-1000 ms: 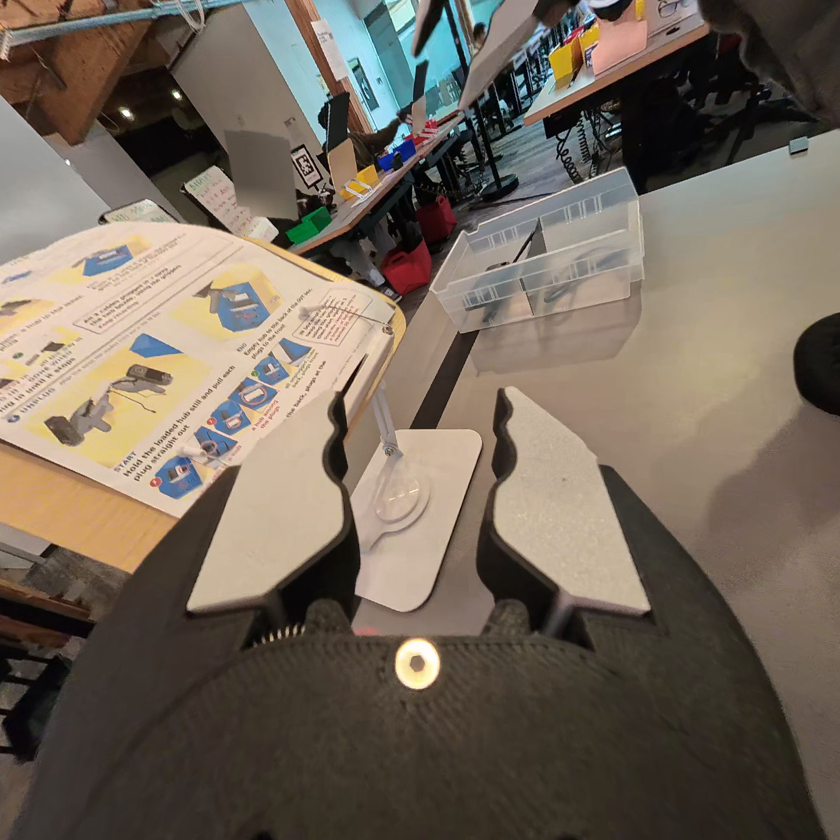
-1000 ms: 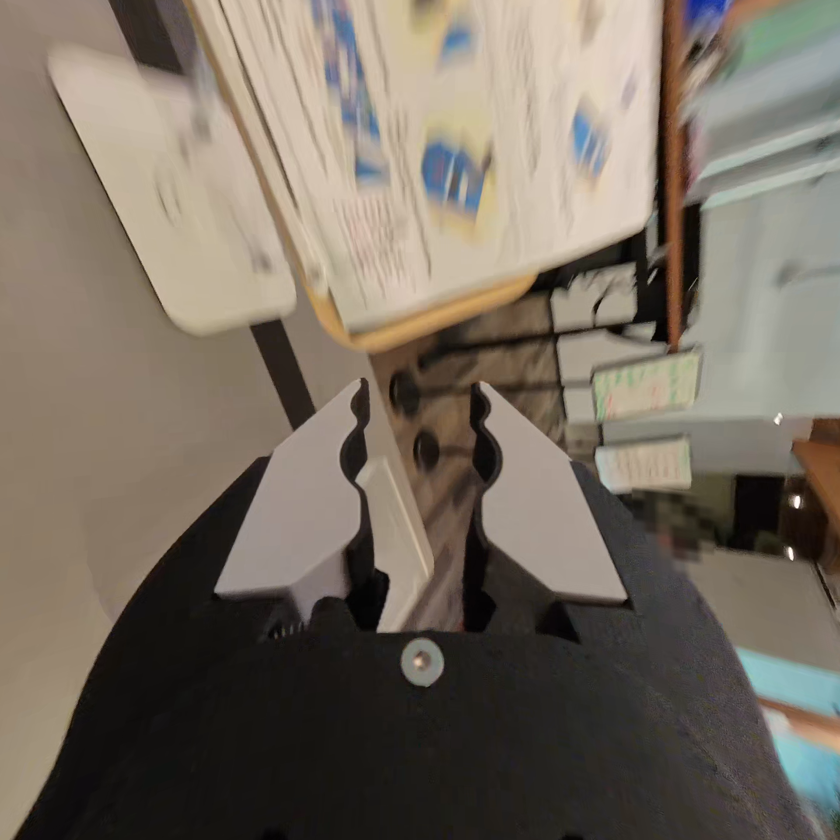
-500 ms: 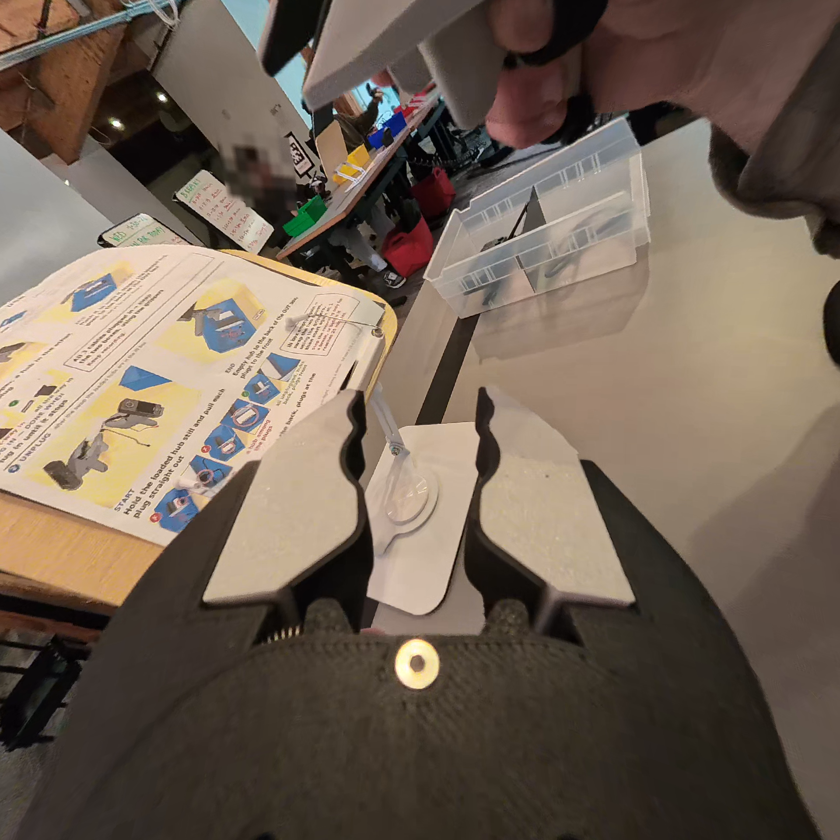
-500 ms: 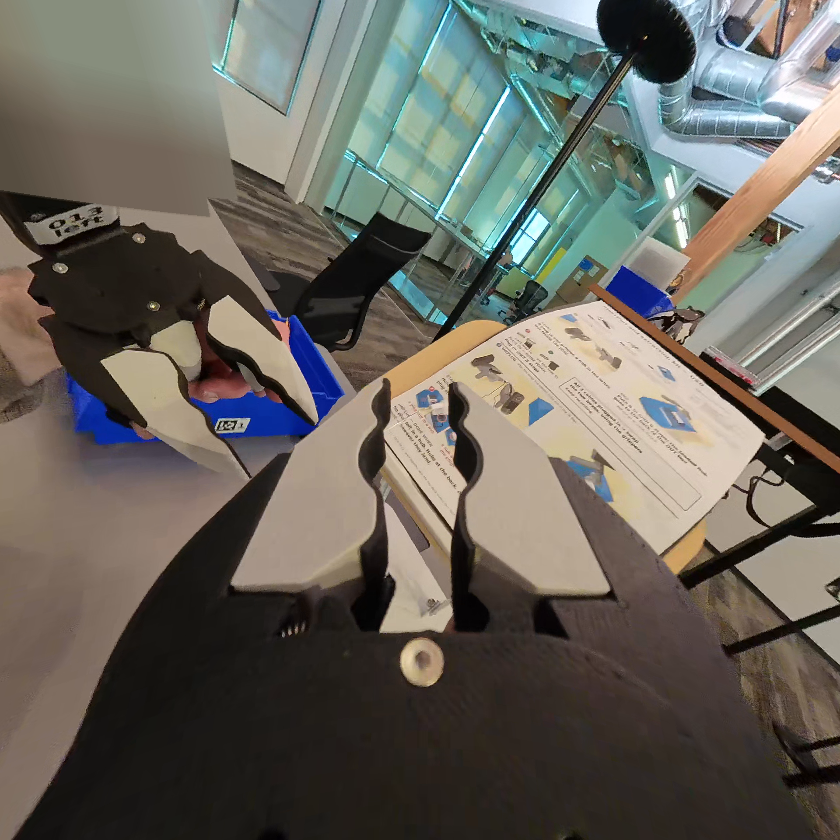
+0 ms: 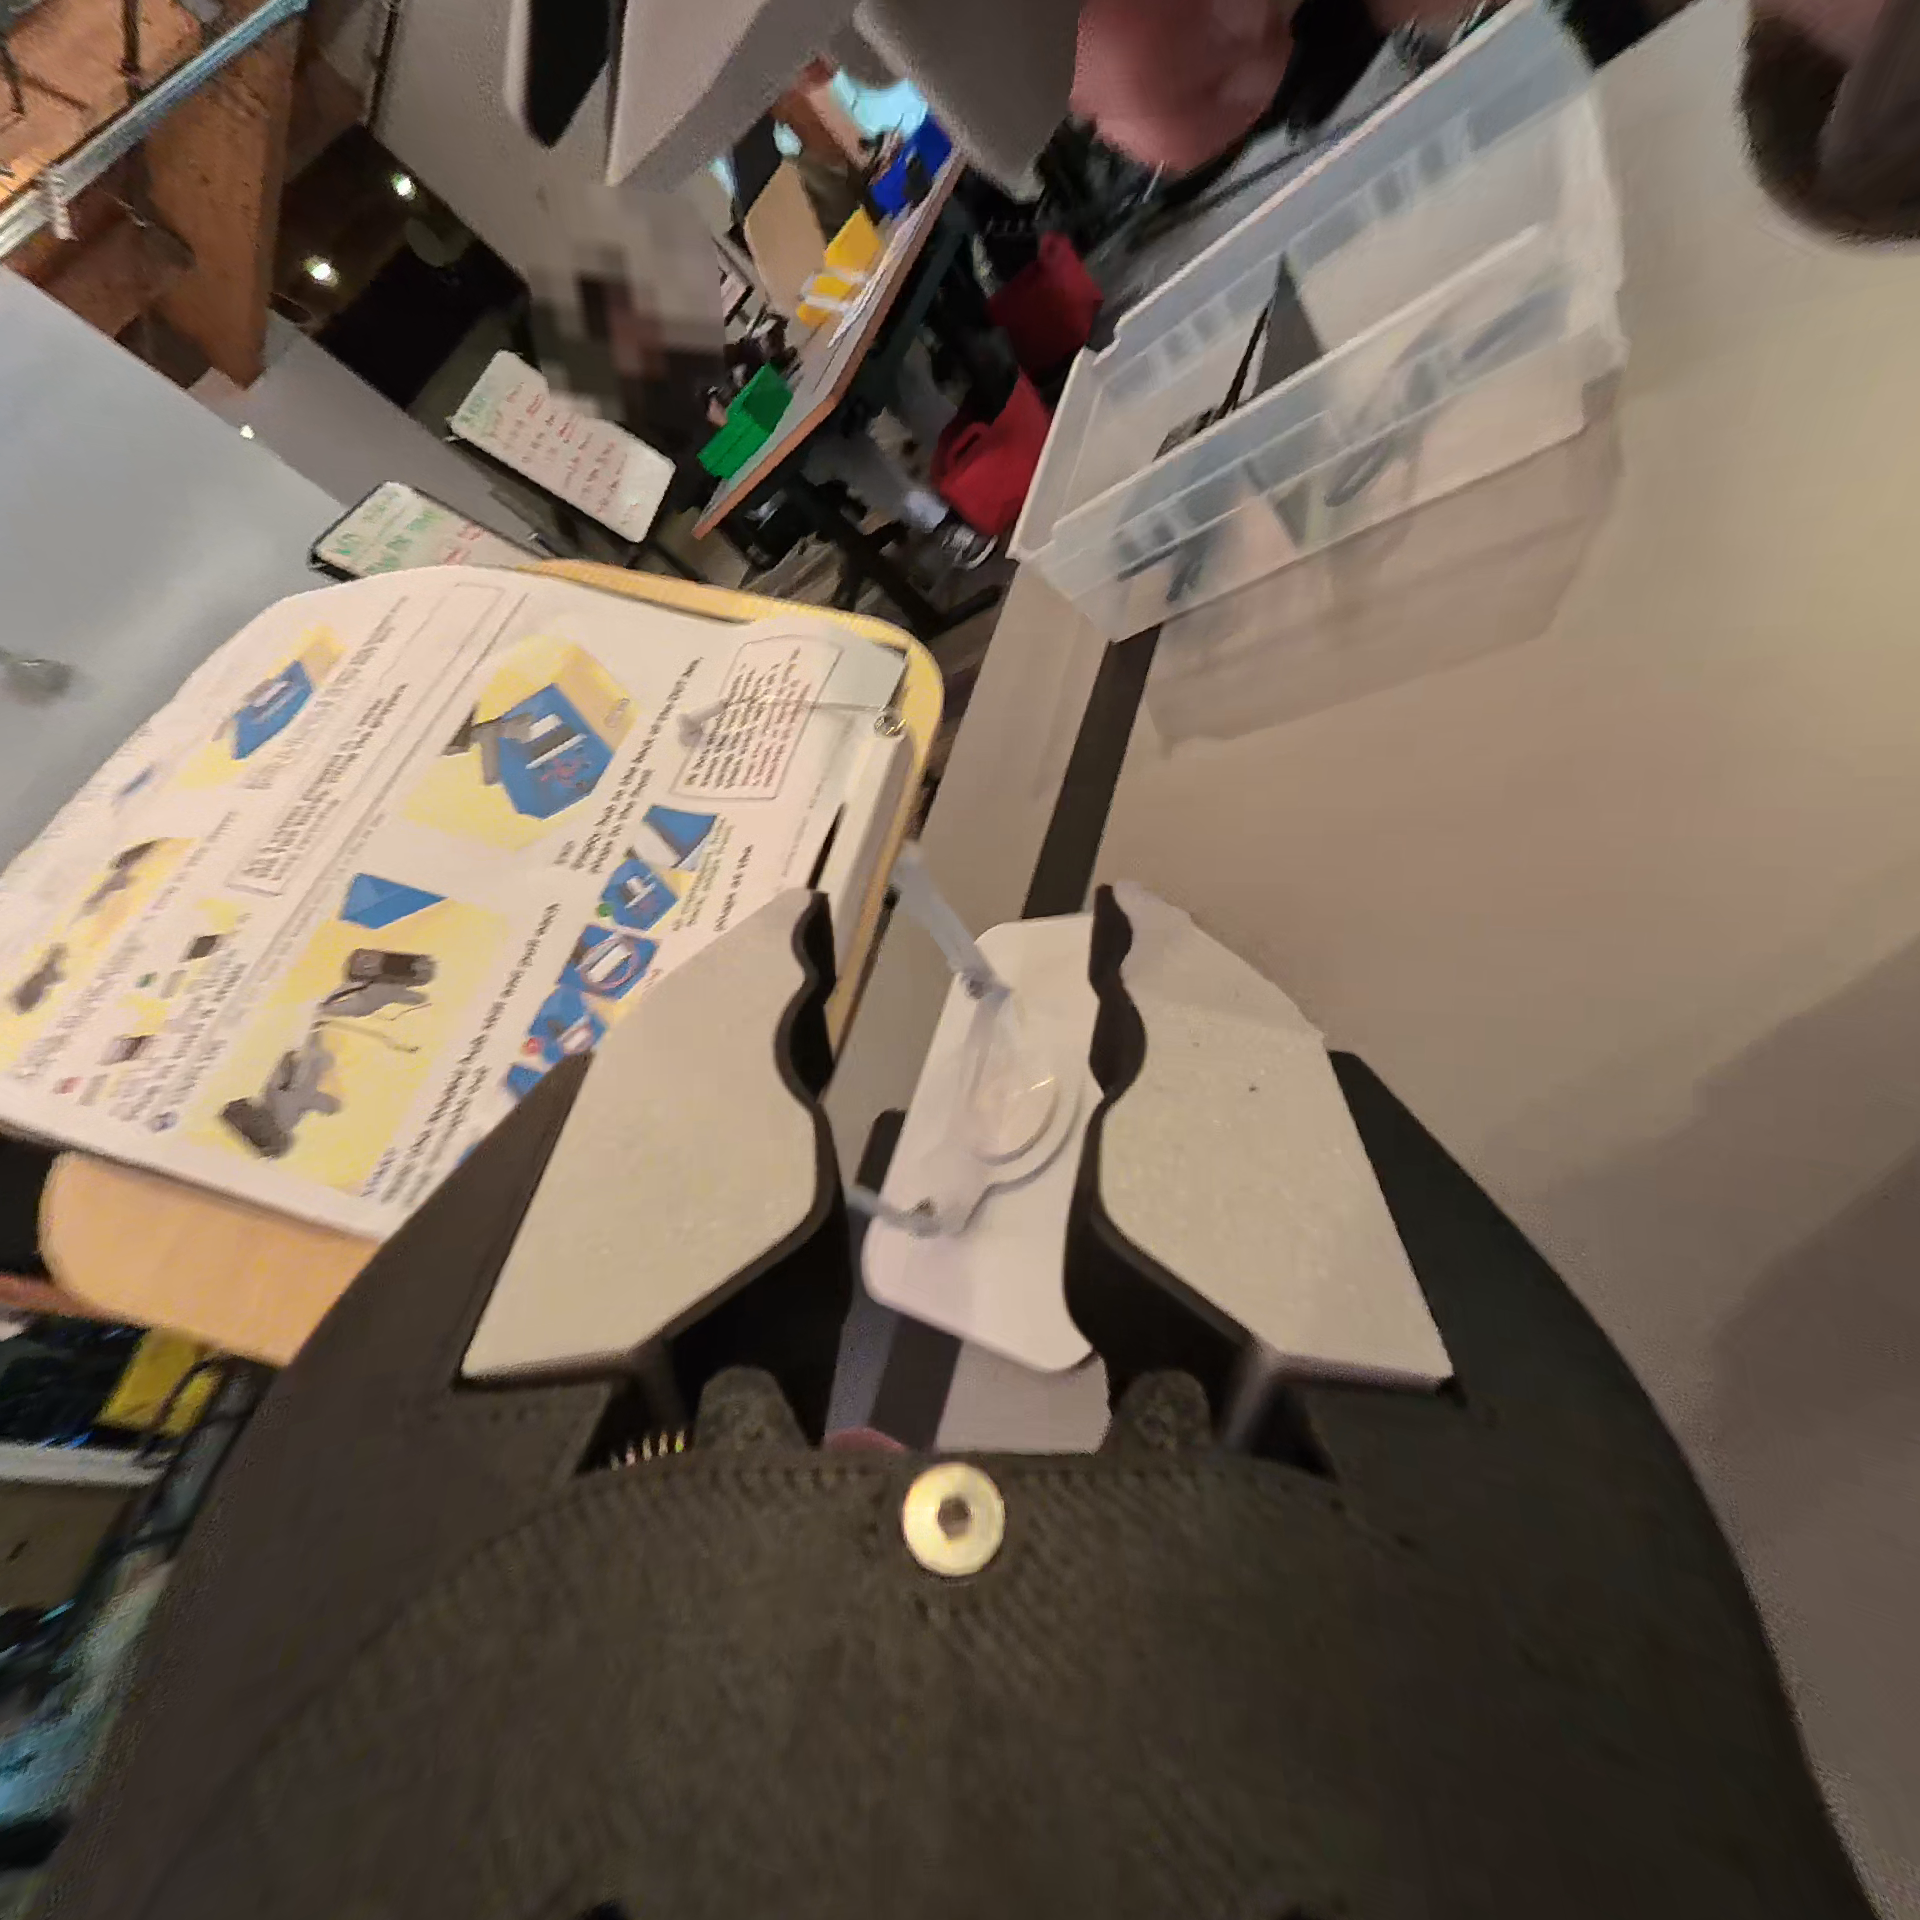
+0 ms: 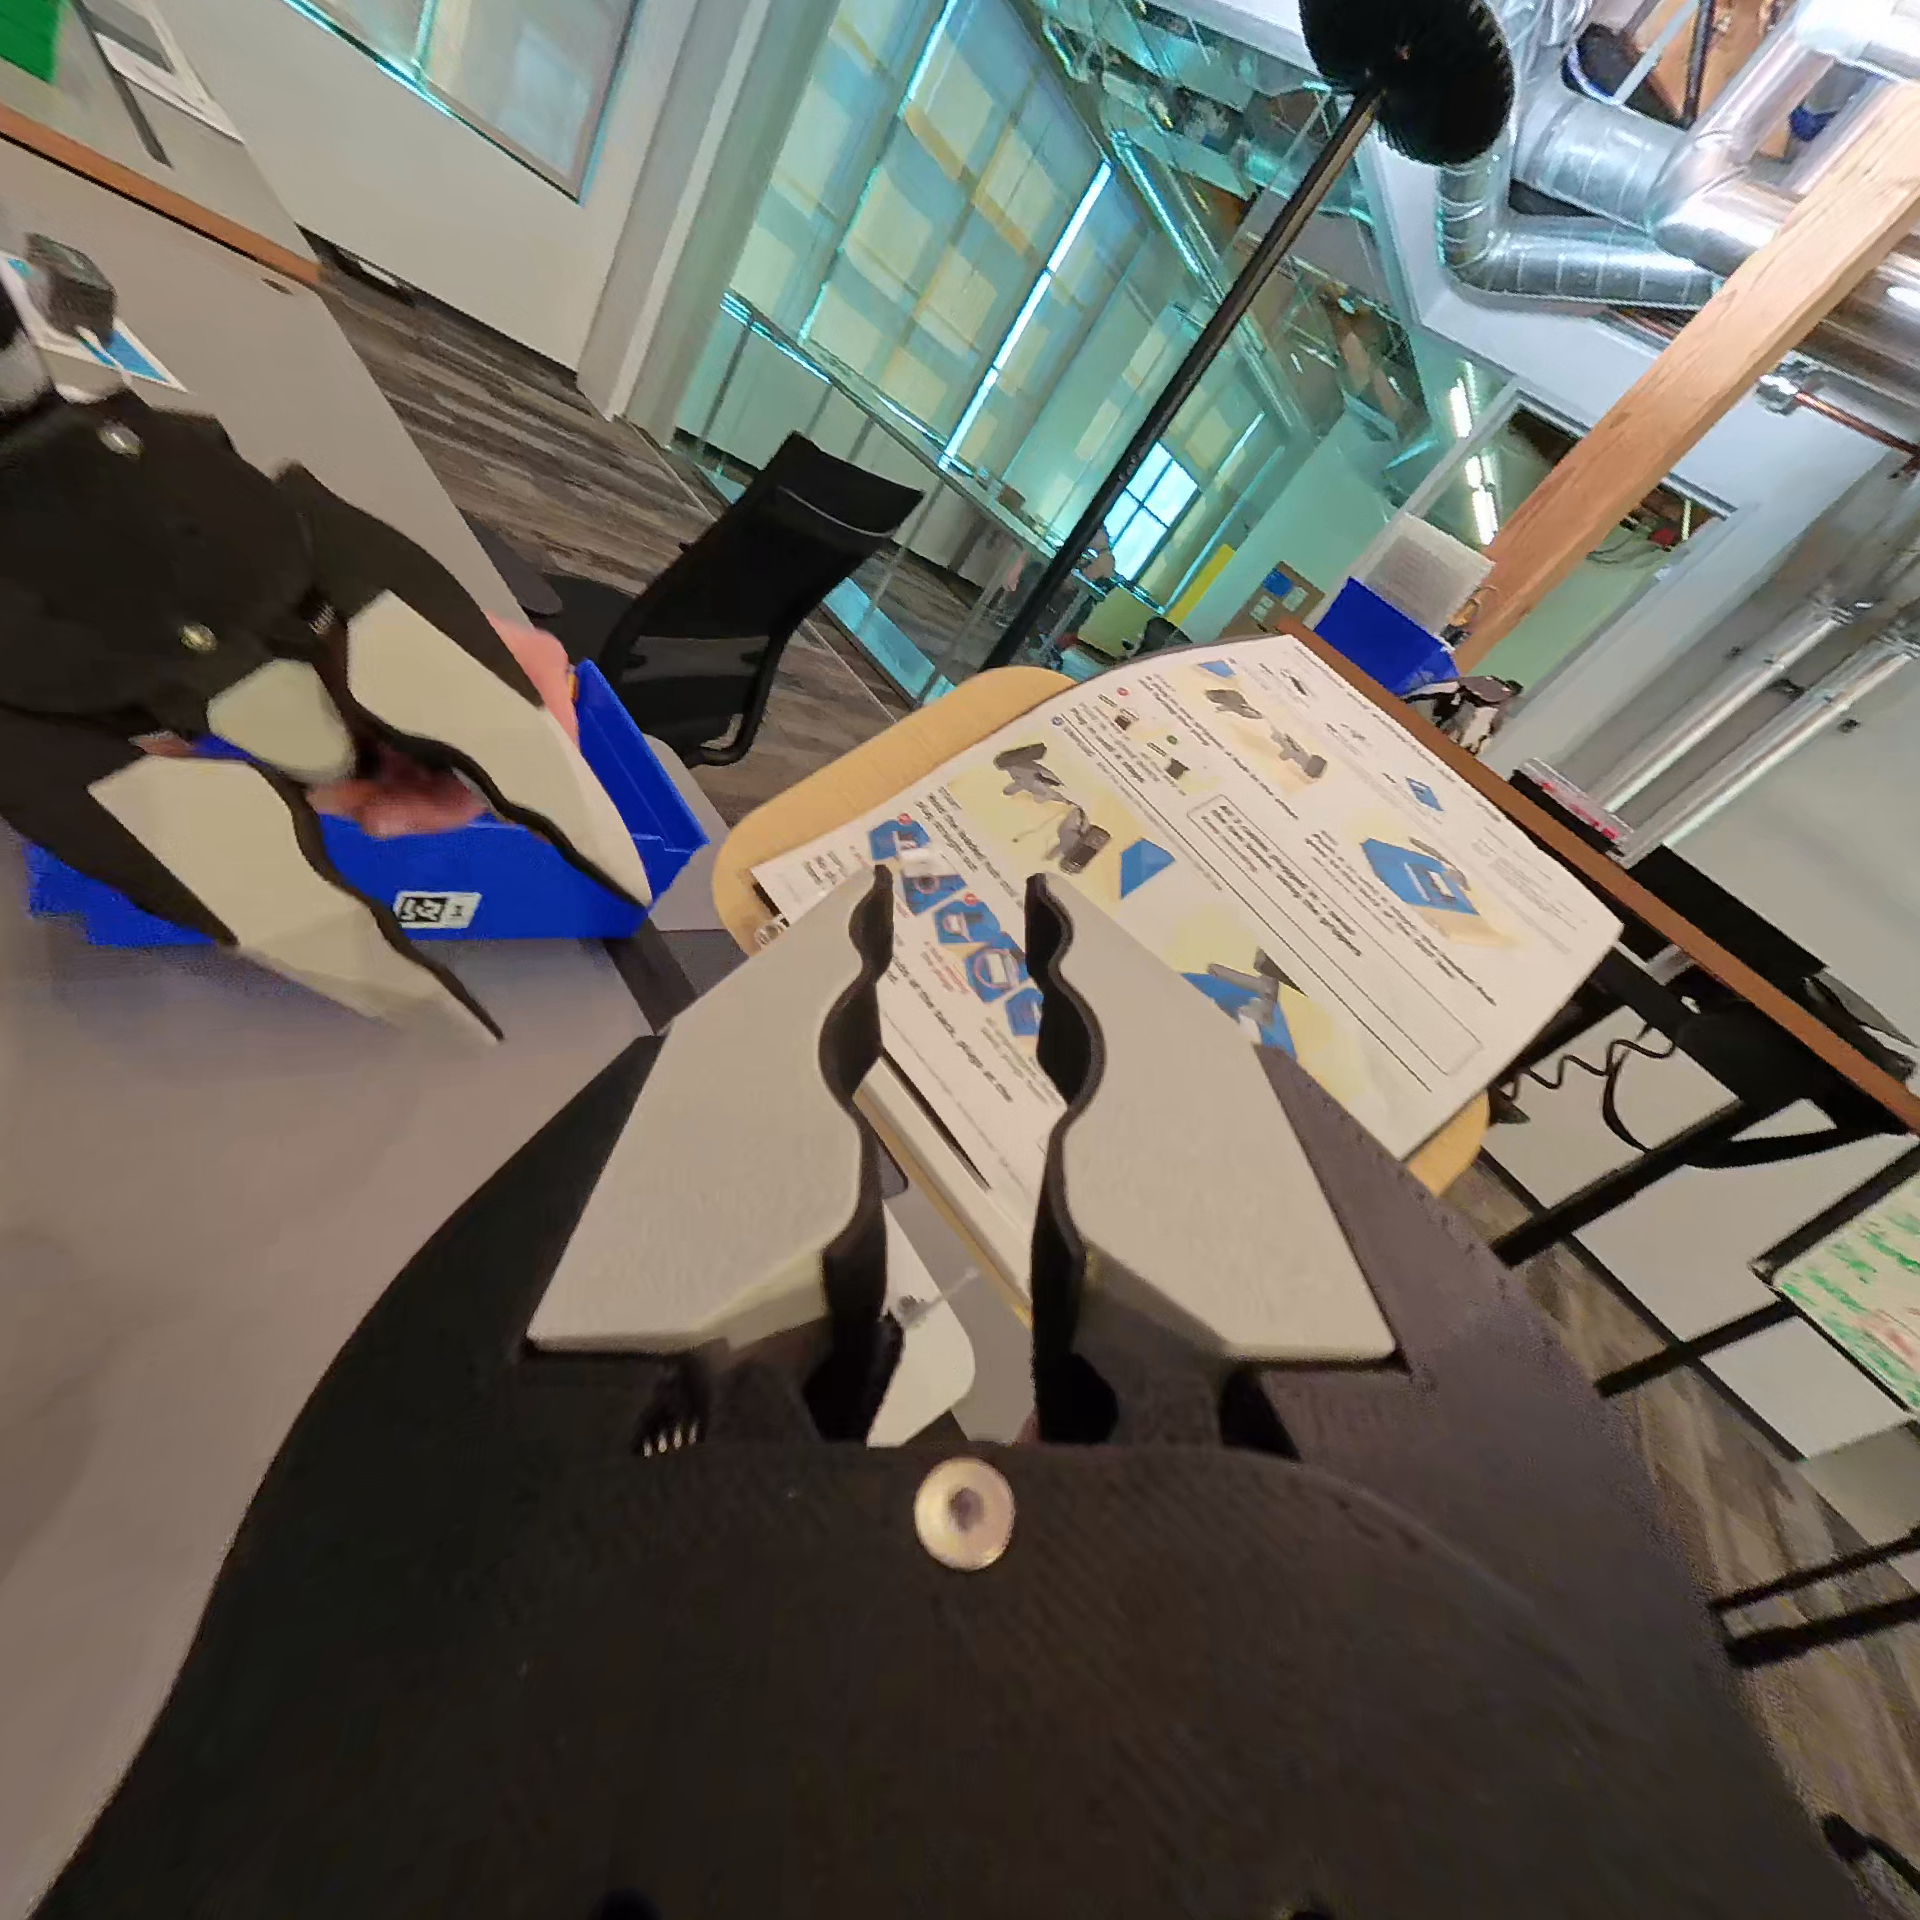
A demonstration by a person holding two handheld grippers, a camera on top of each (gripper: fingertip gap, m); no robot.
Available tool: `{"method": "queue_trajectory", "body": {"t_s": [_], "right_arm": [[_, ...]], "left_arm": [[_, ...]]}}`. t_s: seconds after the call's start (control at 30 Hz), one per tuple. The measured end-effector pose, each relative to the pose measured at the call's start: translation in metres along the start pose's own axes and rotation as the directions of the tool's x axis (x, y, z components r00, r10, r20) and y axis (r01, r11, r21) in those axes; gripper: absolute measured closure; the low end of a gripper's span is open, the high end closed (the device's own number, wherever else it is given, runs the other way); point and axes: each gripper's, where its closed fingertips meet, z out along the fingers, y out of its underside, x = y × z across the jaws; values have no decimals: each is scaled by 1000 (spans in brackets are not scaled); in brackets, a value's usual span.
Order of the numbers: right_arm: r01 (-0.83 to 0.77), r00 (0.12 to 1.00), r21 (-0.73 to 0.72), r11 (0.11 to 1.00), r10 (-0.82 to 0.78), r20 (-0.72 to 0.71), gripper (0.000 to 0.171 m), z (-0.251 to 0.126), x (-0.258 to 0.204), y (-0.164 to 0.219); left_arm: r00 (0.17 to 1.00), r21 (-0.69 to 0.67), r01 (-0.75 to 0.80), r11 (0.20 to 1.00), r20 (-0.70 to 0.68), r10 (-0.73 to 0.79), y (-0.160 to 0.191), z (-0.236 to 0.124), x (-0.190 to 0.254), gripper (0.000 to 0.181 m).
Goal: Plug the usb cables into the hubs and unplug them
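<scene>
My left gripper (image 5: 956,914) is open and empty, low over the grey table, with a white stand base (image 5: 977,1257) seen between its fingers. A clear divided tray (image 5: 1351,416) holding dark cables stands farther along the table; they are blurred. My right gripper (image 6: 958,883) is narrowly open and empty, pointing at the instruction sheet (image 6: 1247,883). It also shows at the top of the left wrist view (image 5: 665,114), held by a hand (image 5: 1174,73). The left gripper (image 6: 566,961) shows at the left of the right wrist view. No hub is visible.
The instruction sheet (image 5: 416,883) lies on a tilted wooden board (image 5: 177,1257) beside the table. A blue bin (image 6: 540,894) stands behind the left gripper. A black chair (image 6: 748,623) and a pole (image 6: 1174,384) stand beyond the table.
The right gripper swung up from facing the table's edge to look across the board, and its jaws narrowed. The left gripper's jaws closed somewhat and it tilted slightly.
</scene>
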Motion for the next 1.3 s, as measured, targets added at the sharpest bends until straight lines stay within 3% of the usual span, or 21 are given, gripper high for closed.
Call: {"method": "queue_trajectory", "body": {"t_s": [0.1,0.2,0.37,0.47,0.63,0.77,1.03,1.3], "right_arm": [[4,1000,-11,1000,-5,-29,148,-8,11,7],[-8,999,-16,1000,8,-44,148,-13,20,14],[-58,998,19,998,59,-23,148,-12,23,17],[-45,999,-9,999,45,-18,147,-6,20,24],[-17,1000,-39,999,17,2,148,3,11,30],[-12,1000,-36,999,13,25,147,8,5,29],[-6,999,-57,998,9,53,147,19,-3,38],[5,998,-54,999,-1,70,148,23,-10,36]], "left_arm": [[997,-131,-64,989,41,70,18,-11,-19,133],[985,-309,-123,943,74,153,49,-45,-47,132],[973,-692,-149,707,27,231,157,-139,-84,128],[979,-817,-148,558,-40,202,221,-187,-88,124],[968,-889,-225,400,-158,192,296,-218,-84,123],[944,-901,-309,304,-253,209,330,-222,-85,127],[907,-893,-409,187,-375,189,360,-224,-84,161],[914,-907,-371,200,-318,252,356,-226,-91,168]]}}
